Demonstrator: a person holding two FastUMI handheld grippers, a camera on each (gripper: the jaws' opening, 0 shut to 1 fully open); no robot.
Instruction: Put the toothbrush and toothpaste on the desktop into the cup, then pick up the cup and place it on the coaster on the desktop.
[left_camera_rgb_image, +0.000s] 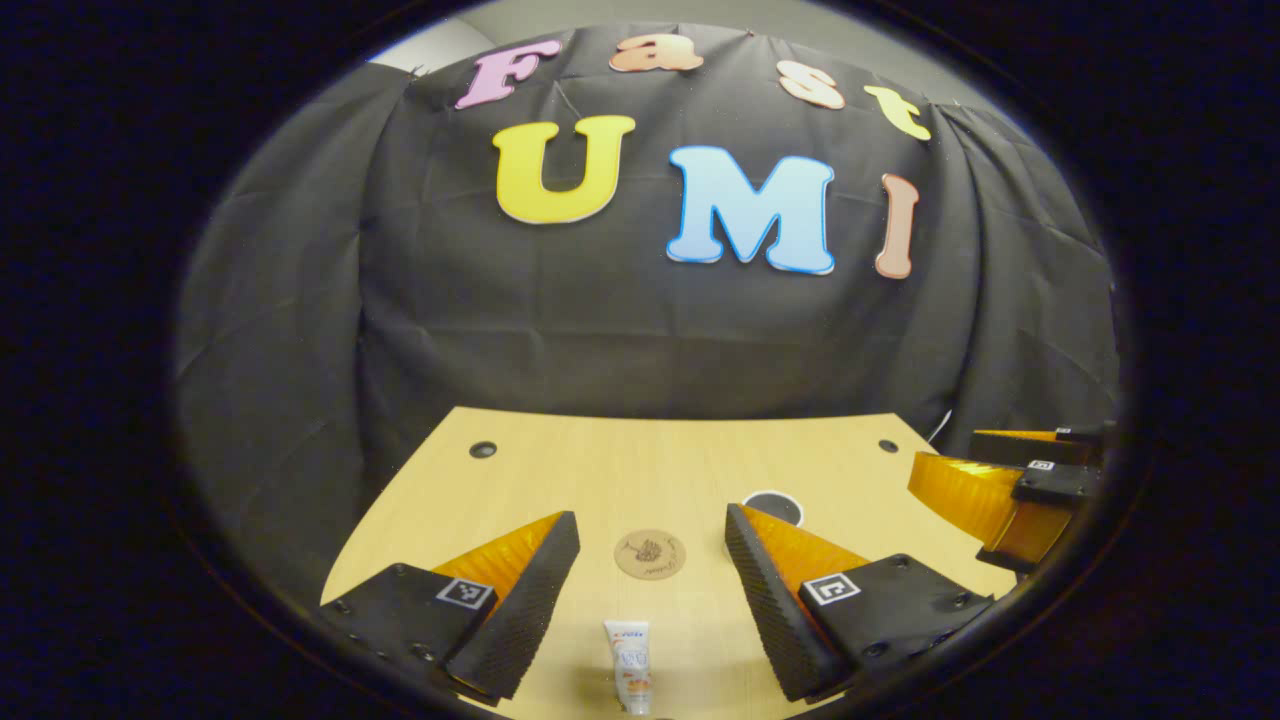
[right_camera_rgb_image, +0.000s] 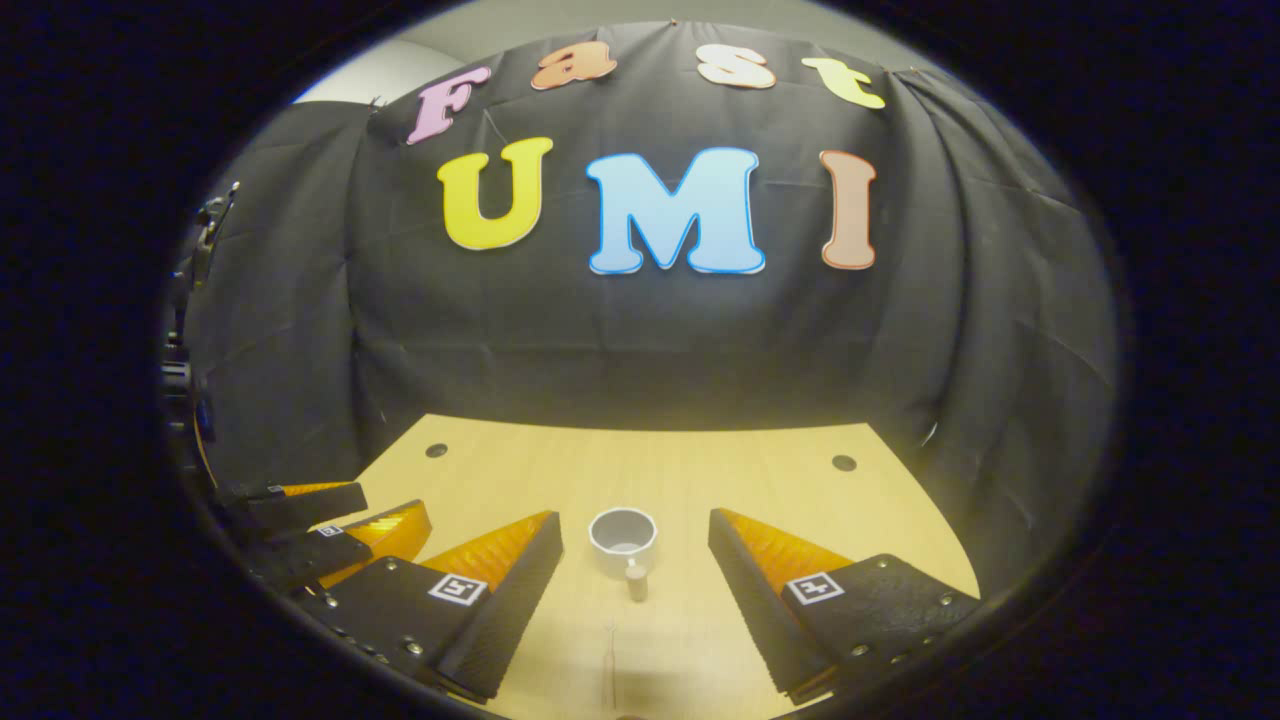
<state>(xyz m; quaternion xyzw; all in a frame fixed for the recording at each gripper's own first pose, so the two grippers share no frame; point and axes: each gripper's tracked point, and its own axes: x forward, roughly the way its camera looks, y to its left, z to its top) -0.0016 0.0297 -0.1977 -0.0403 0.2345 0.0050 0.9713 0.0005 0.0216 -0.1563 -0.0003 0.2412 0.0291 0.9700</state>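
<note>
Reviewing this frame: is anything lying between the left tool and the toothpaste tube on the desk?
Nothing visible does. The toothpaste lies on the bare desktop directly ahead of the open left tool, between its fingers' line. The coaster sits beyond the tube, not in the way.

Left gripper (left_camera_rgb_image: 650, 560), right gripper (right_camera_rgb_image: 635, 555): jaws apart, holding nothing.

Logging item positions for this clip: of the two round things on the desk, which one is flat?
The coaster is the flat one, a thin brown disc lying on the desk. The cup stands upright with raised walls and an open top.
</note>
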